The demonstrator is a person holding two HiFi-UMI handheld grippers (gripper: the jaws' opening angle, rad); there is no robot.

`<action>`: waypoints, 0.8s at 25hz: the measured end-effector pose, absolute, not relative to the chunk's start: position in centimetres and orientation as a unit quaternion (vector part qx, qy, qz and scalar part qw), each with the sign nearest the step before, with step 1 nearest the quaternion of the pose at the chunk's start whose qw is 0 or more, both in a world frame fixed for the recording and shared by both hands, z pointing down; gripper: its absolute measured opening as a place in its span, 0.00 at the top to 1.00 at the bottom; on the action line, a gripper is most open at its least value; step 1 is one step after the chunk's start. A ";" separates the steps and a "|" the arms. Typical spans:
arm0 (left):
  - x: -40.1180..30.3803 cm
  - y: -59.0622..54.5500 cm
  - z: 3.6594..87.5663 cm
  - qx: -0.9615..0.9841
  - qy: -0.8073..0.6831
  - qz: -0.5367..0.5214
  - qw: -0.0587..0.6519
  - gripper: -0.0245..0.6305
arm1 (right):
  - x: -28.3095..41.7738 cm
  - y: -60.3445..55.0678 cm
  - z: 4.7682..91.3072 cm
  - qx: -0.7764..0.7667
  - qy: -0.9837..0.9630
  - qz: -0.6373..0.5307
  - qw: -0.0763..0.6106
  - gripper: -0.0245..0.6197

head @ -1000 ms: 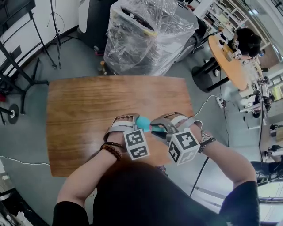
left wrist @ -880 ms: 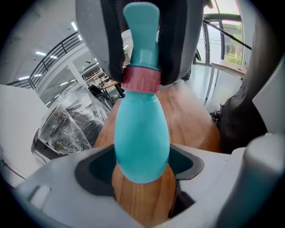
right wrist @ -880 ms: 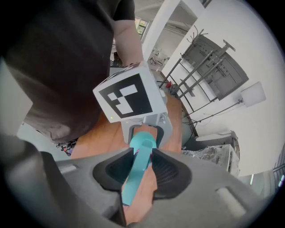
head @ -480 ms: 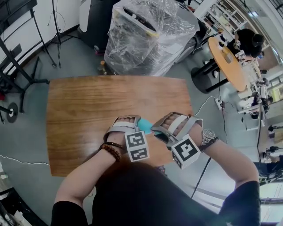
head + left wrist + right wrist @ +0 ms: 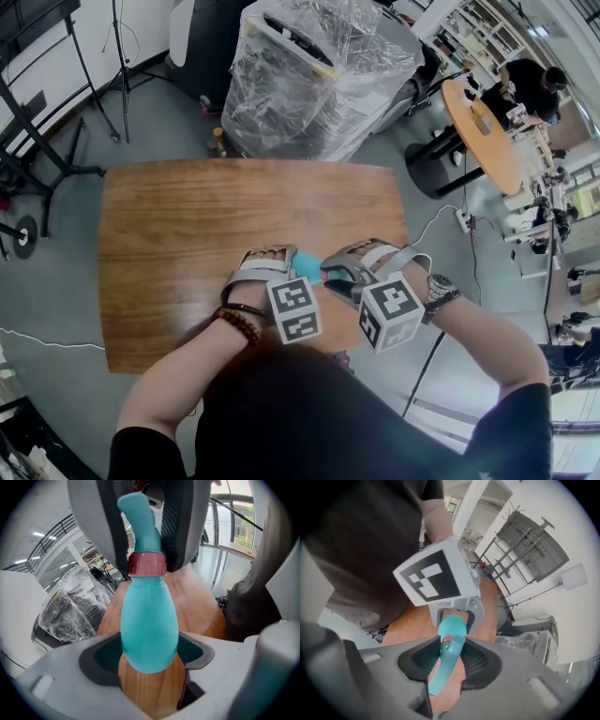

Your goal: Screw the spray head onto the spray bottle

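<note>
Teal spray bottle point(image 5: 149, 630): where do you have it?

— You carry it above the near part of the wooden counter point(image 5: 187, 216), lying crosswise between your two hands, with its neck toward your right hand.

What are your left tongs point(image 5: 149, 660) doing?

— They are clenched on the bottle's fat lower body. Their dark pads point(image 5: 97, 663) bear on it from both sides, and the jaws are spread wide to take its girth.

And the spray head point(image 5: 140, 522)?

— It sits on the bottle's neck. The red collar point(image 5: 146, 565) meets the teal shoulder with no gap that you can see from the left gripper view.

Your right tongs point(image 5: 449, 665)?

— They are clenched on the spray head. Its teal stem runs between the ribbed pads point(image 5: 479, 663), and the collar lies just past them, toward the bottle.

Anything else around you?

— The marker cubes point(image 5: 293, 309) on both tongs face up toward you. Beyond the counter's far edge, a plastic-wrapped stack point(image 5: 314, 75) stands on the grey floor.
</note>
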State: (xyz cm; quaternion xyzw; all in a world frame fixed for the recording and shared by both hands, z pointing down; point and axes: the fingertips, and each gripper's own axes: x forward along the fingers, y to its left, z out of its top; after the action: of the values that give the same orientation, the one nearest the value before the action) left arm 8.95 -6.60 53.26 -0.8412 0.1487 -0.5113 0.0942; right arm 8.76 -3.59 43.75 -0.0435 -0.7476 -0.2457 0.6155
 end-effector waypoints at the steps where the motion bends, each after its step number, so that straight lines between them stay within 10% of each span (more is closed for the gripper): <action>1: 8.9 -6.7 53.3 -0.840 0.153 -0.511 0.094 0.37 | 8.7 -3.7 43.8 -0.030 -0.756 -0.220 0.615 0.77; 14: 8.6 -7.3 53.0 -0.838 0.193 -0.499 0.101 0.37 | 9.7 -7.1 43.9 0.246 -0.798 0.312 0.454 0.77; 20: 9.1 -7.1 53.2 -0.845 0.191 -0.490 0.096 0.37 | 9.9 -6.9 44.0 0.248 -0.808 0.305 0.439 0.77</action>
State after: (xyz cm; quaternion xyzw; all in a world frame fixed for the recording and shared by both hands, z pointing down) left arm 9.09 -7.10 53.17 -0.8451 0.1913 -0.4899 0.0956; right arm 9.86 -6.88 43.98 0.2478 -0.8079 0.3052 0.4390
